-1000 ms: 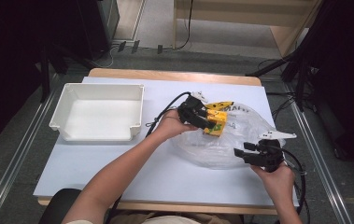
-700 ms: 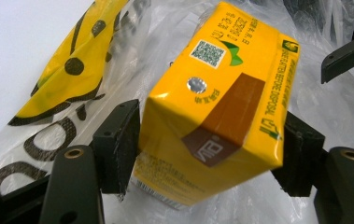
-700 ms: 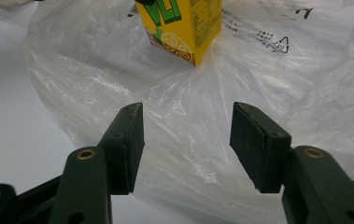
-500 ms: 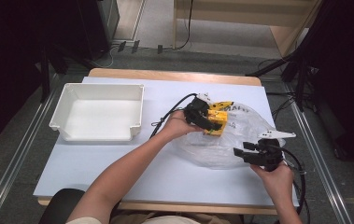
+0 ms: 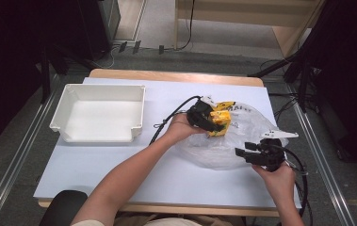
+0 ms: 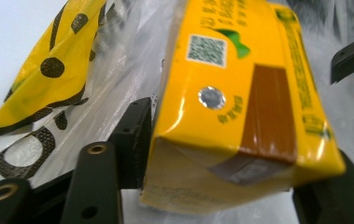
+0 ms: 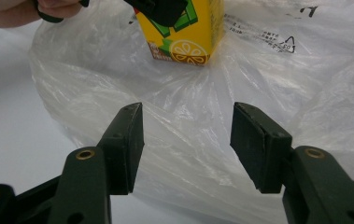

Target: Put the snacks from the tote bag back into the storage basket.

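Gripping the carton (image 6: 240, 107) between closed jaws with the left gripper (image 5: 207, 119), at the far side of the bag (image 5: 242, 136), right of the table's (image 5: 119, 165) middle. Compared with a second ago, carton and left gripper barely shifting, edging slightly right and toward the bag's mouth; right gripper (image 5: 256, 154) hovering in much the same spot as before, at the bag's near right edge. Meaning, probably: lifting the carton out of the bag, or sliding it in — hard to judge which from so small a move, though the tray (image 5: 98, 113) at the left, apart from everything else, hints at a transfer there.

Right gripper (image 7: 186, 144) standing released, jaws spread wide over crumpled plastic, touching or just above it — not possible to tell.

Hard to make out: whether the carton is lying inside the film or on top of it, with plastic folding around it in the left gripper view. Carton's far end cut off at the top of that view, print blurred. Yellow patterned patch (image 6: 48, 74) on the bag beside the carton, not readable.
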Available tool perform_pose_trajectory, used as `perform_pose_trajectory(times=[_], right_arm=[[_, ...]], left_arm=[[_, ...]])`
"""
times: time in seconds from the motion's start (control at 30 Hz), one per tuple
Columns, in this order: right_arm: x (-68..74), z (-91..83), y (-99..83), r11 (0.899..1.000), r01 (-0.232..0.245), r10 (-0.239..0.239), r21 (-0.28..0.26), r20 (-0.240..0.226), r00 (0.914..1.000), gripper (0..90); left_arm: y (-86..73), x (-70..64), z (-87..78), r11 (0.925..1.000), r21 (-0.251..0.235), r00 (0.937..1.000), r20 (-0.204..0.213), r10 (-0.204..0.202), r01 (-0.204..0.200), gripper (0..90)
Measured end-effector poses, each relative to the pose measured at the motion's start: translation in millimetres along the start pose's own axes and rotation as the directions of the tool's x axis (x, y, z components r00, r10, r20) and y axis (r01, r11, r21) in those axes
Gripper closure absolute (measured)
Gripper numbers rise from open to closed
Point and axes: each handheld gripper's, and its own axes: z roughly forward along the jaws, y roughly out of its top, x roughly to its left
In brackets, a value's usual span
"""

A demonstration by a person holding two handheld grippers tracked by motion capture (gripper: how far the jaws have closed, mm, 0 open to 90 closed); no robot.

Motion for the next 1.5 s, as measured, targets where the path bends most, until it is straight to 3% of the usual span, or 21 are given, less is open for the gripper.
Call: perform_pose_trajectory(times=[0.17, 0.33, 0.47, 0.57, 0.77, 0.87, 0.97, 1.07, 1.23, 1.4, 1.5], right_arm=[[-1.2, -0.1, 1.3, 1.000, 0.001, -0.001, -0.003, 0.013, 0.9999, 45.4], [-0.4, 1.3, 3.2, 1.000, 0.008, -0.008, -0.004, 0.012, 0.9999, 44.9], [1.1, 1.6, 8.3, 1.000, -0.004, 0.004, -0.023, 0.008, 1.0000, 44.9], [3.6, 2.0, 12.5, 1.000, 0.010, -0.010, -0.023, 0.019, 0.9998, 44.9], [5.7, 4.0, 16.1, 0.999, 0.041, -0.041, -0.010, 0.044, 0.9982, 44.9], [5.5, 5.5, 18.2, 0.999, 0.035, -0.035, -0.005, 0.039, 0.9987, 44.9], [7.7, 8.7, 19.7, 0.999, 0.043, -0.043, 0.012, 0.031, 0.9986, 44.9], [9.0, 9.9, 21.6, 0.999, 0.039, -0.039, 0.012, 0.032, 0.9987, 44.9], [8.4, 10.1, 26.9, 0.999, 0.043, -0.044, 0.020, 0.037, 0.9983, 45.0], [8.0, 13.1, 32.4, 0.999, 0.033, -0.034, 0.040, 0.024, 0.9991, 45.0], [9.3, 16.4, 32.4, 0.997, 0.053, -0.055, 0.053, 0.027, 0.9981, 45.0]], left_arm=[[0.6, 0.9, -2.0, 0.9999, 0.000, 0.9999, -0.010, -0.013, 0.013, 51.0], [2.6, -2.2, -3.4, 0.9998, 0.021, 0.9995, -0.033, 0.001, -0.001, 51.9], [5.9, -2.0, -7.1, 0.9994, 0.017, 0.9991, -0.030, -0.029, 0.030, 52.1], [10.7, -2.7, -14.0, 0.9994, 0.003, 0.9991, -0.027, -0.034, 0.034, 52.2], [16.7, -7.6, -34.9, 0.9990, 0.026, 0.9989, -0.031, -0.035, 0.036, 52.1], [17.6, -9.4, -43.9, 0.9987, 0.028, 0.9984, -0.040, -0.041, 0.042, 52.1], [18.8, -9.1, -54.4, 0.9967, 0.023, 0.9968, -0.020, -0.077, 0.078, 52.1], [20.0, -13.1, -64.2, 0.9974, 0.005, 0.9973, -0.013, -0.072, 0.072, 52.1], [16.0, -16.4, -76.9, 0.9969, -0.009, 0.9969, -0.006, -0.078, 0.078, 52.1], [7.1, -15.3, -81.5, 0.9963, 0.025, 0.9966, -0.008, -0.082, 0.082, 52.0], [2.3, -14.3, -83.0, 0.9959, 0.028, 0.9963, -0.007, -0.086, 0.086, 52.1]])
